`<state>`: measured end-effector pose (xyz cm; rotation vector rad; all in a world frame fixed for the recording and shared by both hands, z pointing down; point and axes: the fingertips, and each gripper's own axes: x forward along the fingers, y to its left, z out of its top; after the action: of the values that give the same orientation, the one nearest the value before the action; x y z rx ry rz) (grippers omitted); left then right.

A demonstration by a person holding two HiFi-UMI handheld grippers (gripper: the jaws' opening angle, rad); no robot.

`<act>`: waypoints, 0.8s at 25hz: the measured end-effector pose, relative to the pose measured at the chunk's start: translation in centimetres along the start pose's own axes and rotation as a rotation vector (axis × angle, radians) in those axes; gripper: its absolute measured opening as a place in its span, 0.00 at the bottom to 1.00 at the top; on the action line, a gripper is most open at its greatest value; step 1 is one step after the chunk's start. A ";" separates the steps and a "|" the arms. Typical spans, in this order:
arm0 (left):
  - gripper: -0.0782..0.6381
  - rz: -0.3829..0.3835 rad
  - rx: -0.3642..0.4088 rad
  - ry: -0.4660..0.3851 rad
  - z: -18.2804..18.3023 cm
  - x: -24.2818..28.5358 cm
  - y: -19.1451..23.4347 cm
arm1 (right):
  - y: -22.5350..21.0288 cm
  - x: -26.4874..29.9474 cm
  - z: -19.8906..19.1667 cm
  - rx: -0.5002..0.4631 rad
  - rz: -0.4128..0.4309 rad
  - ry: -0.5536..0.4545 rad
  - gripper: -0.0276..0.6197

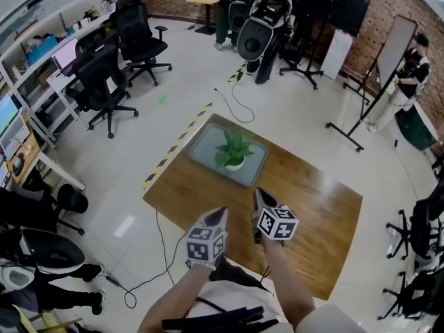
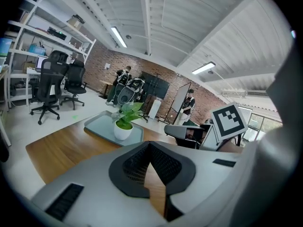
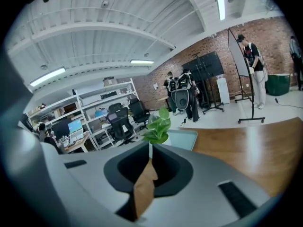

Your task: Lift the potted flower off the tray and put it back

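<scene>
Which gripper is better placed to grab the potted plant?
Right. The right gripper sits nearer the potted plant, which shows straight ahead between its slightly open jaws; the left gripper sees it off-centre.

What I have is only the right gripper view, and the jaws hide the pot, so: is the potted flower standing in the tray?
Observer: Yes. The potted flower stands upright inside the tray, near its middle.
Operator: Is the left gripper anywhere near it?
Observer: No. The left gripper hovers over the bare table, short of the tray and beside the right gripper.
Operator: Is it carrying anything?
Observer: No. Its jaws are together with nothing between them.
</scene>
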<state>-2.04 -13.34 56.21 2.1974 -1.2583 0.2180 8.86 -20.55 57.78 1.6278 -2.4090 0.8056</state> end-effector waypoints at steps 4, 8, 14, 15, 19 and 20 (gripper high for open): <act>0.10 0.001 0.009 0.015 0.9 1.7 1.1 | -1.4 3.7 0.9 0.002 -0.023 0.006 0.15; 0.10 0.001 0.010 0.025 1.5 3.2 1.9 | -3.2 7.8 0.5 0.026 -0.047 0.046 0.25; 0.10 0.008 0.005 0.051 2.2 5.3 3.1 | -5.0 12.6 0.6 0.077 -0.090 0.074 0.25; 0.10 0.009 0.003 0.056 2.2 5.6 3.3 | -5.3 13.2 0.5 0.086 -0.096 0.077 0.25; 0.10 0.010 -0.004 0.070 2.2 6.5 3.8 | -6.3 15.4 0.0 0.108 -0.110 0.094 0.25; 0.10 0.011 -0.007 0.072 2.3 6.6 4.0 | -6.3 15.9 -0.1 0.109 -0.111 0.100 0.25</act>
<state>-2.15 -21.03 58.74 2.1578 -1.2305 0.2938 7.92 -35.42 66.26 1.6998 -2.2218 0.9896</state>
